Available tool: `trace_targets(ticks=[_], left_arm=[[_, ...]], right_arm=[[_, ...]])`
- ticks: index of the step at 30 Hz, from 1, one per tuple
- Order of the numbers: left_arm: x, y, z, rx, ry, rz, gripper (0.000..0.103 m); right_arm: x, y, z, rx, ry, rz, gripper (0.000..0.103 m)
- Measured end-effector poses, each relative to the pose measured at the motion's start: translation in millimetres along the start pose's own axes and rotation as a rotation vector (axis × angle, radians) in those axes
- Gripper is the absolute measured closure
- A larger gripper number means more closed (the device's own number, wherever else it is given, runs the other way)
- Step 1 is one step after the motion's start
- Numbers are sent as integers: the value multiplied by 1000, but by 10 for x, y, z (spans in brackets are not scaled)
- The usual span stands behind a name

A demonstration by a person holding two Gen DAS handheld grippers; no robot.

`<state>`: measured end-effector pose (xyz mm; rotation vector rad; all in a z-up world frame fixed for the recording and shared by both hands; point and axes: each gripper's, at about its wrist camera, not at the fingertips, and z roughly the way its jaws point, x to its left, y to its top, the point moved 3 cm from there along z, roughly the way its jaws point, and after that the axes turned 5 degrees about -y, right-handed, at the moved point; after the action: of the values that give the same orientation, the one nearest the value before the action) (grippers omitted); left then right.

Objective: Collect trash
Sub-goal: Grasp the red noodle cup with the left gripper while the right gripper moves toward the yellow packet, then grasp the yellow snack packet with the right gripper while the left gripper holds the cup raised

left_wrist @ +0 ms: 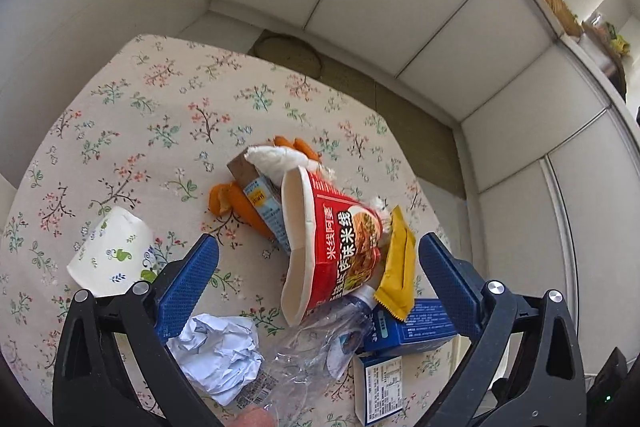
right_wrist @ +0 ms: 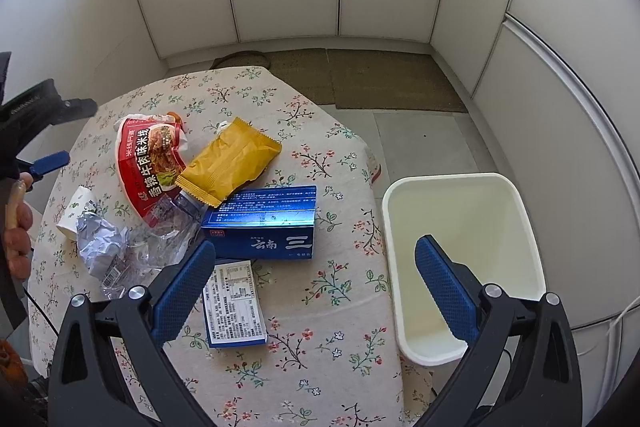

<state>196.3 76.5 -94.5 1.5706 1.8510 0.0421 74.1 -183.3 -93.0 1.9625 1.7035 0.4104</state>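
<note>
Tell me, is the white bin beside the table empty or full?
Empty, as far as shown: the white bin shows only bare inner walls and floor; trash lies on the table.

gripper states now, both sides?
Left gripper: open, holding nothing, above the trash pile on the table.
Right gripper: open, holding nothing, above the table edge beside the white bin.

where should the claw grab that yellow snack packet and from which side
Judging by its pose, take the yellow packet by its raised crimped end, coming from above: that end rests on the blue box, clear of the tablecloth, so fingers can straddle it.
</note>
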Motion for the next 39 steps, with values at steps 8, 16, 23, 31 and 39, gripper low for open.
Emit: trace_targets(ticks=[8,16,23,31,39], left_arm=[[73,-56,427,71,57,-8,7],[132,-82,712,88,-10,-33,20],[15,-104,661,91,-124,-16,59],[-228,-164,299,31,-187,78,79],[-308,-179,-539,-168,-198,109,80]], right_arm=[[-12,2,88,22,2,0,6],[-131,-40,286,123,65,89,6],[-189,-77,442,196,119,171,6],[-116,114,435,171,182,233,6],[64,558,759,269,324,372,6]])
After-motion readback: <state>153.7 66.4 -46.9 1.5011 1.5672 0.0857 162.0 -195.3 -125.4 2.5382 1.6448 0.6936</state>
